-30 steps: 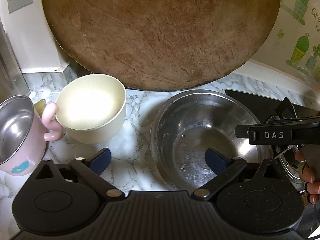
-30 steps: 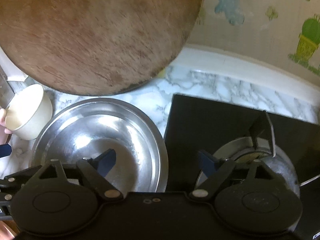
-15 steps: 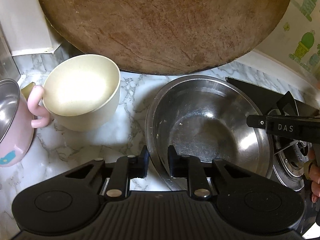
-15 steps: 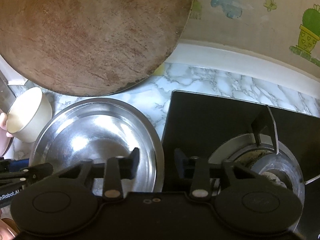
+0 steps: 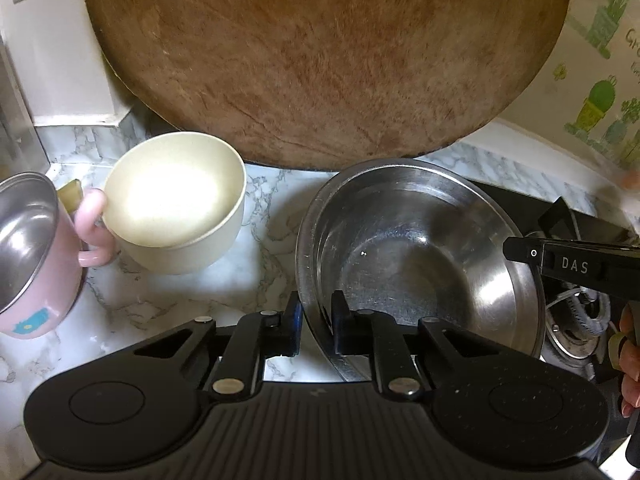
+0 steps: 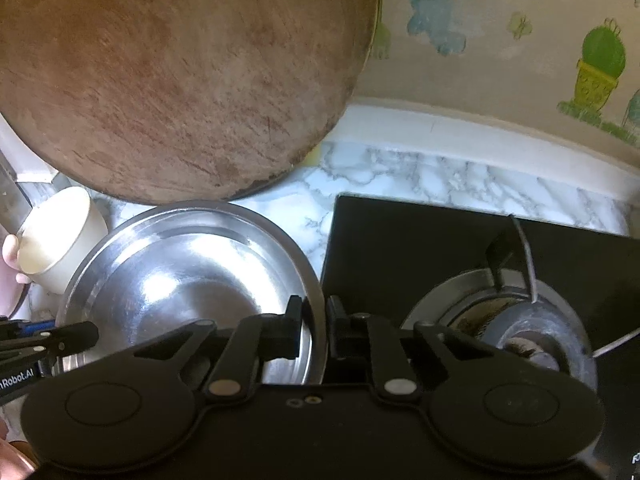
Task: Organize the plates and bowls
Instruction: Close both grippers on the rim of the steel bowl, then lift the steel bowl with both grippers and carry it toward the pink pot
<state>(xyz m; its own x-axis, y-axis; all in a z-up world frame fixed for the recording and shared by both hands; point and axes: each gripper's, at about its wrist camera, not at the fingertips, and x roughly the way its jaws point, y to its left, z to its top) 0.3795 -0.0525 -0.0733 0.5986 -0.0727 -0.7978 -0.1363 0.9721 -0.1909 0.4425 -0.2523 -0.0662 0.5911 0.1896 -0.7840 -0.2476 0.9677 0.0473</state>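
Both the left gripper and right gripper clamp opposite rims of the steel bowl (two-handed grasp step), so next likely needs a level, synchronized lift.

Two bowls: one steel bowl at 3 o'clock, one cream bowl at 10. One pink mug, one round wooden board, one stove burner, two grippers.
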